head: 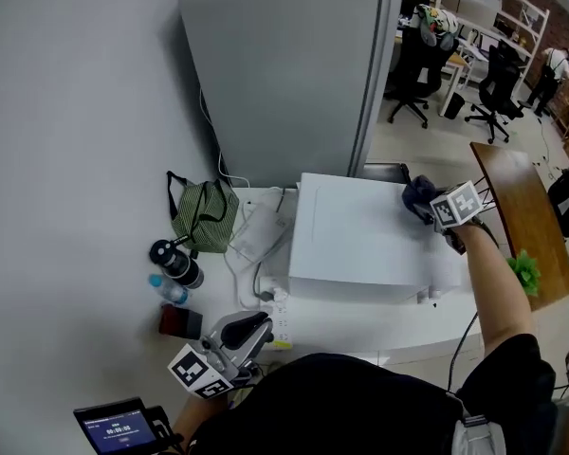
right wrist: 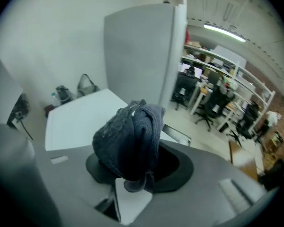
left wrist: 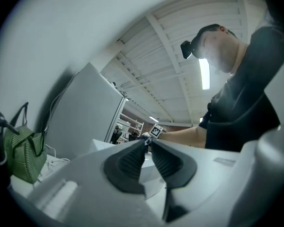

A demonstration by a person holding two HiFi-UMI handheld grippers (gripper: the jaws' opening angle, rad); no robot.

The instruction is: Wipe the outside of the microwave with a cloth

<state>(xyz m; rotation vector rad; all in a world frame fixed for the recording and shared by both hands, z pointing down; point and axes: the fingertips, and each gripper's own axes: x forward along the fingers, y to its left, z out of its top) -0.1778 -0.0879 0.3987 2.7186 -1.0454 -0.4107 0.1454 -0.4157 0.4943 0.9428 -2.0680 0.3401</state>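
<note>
The white microwave [head: 360, 245] stands on a white counter [head: 360, 325], seen from above. My right gripper [head: 425, 205] is at the far right corner of its top, shut on a bunched dark blue cloth [head: 414, 195] that rests on the top panel. In the right gripper view the cloth [right wrist: 130, 141] fills the jaws, and the microwave top [right wrist: 80, 119] stretches out beyond it. My left gripper [head: 245, 333] hangs low over the counter's front left, away from the microwave. Its pads [left wrist: 125, 162] meet at the tips with nothing between them.
A tall grey cabinet [head: 284, 74] stands right behind the microwave. Left of the microwave are a green bag [head: 201, 214], two bottles [head: 177, 265], a dark red box [head: 180, 322] and a power strip with cables [head: 266, 254]. A wooden board [head: 517, 221] and office chairs [head: 417, 64] stand at the right.
</note>
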